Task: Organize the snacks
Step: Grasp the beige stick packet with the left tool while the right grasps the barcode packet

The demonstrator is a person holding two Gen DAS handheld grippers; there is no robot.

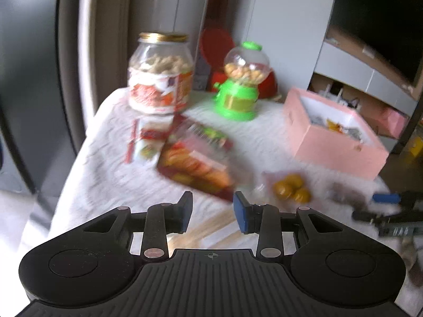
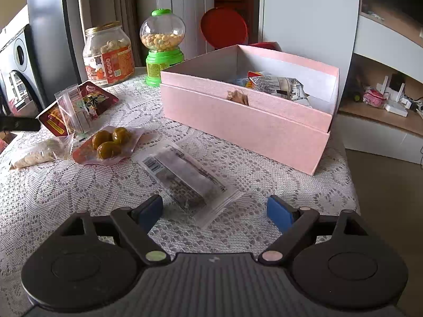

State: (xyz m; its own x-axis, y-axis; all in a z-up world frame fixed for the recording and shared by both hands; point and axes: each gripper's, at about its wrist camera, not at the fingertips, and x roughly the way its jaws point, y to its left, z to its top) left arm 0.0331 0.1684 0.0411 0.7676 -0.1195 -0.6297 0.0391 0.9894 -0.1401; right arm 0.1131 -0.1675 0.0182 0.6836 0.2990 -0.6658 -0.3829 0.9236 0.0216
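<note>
A pink open box (image 2: 246, 121) holds several snack packets (image 2: 280, 87) on the lace-covered table (image 2: 264, 174); it also shows in the left wrist view (image 1: 338, 142). My right gripper (image 2: 215, 211) is open, low over a clear dark snack bar packet (image 2: 185, 179), its fingers on either side of the packet's near end. A pack of three brown balls (image 2: 111, 142) lies to the left. My left gripper (image 1: 212, 211) is open and empty above the table, near a red biscuit packet (image 1: 195, 161) and the ball pack (image 1: 290, 187). The left view is blurred.
A snack jar with gold lid (image 2: 108, 52) and a green candy dispenser (image 2: 162, 47) stand at the back. Red and clear packets (image 2: 76, 105) and a pale bag (image 2: 39, 153) lie at the left. A red lid (image 2: 224, 26) leans behind the box.
</note>
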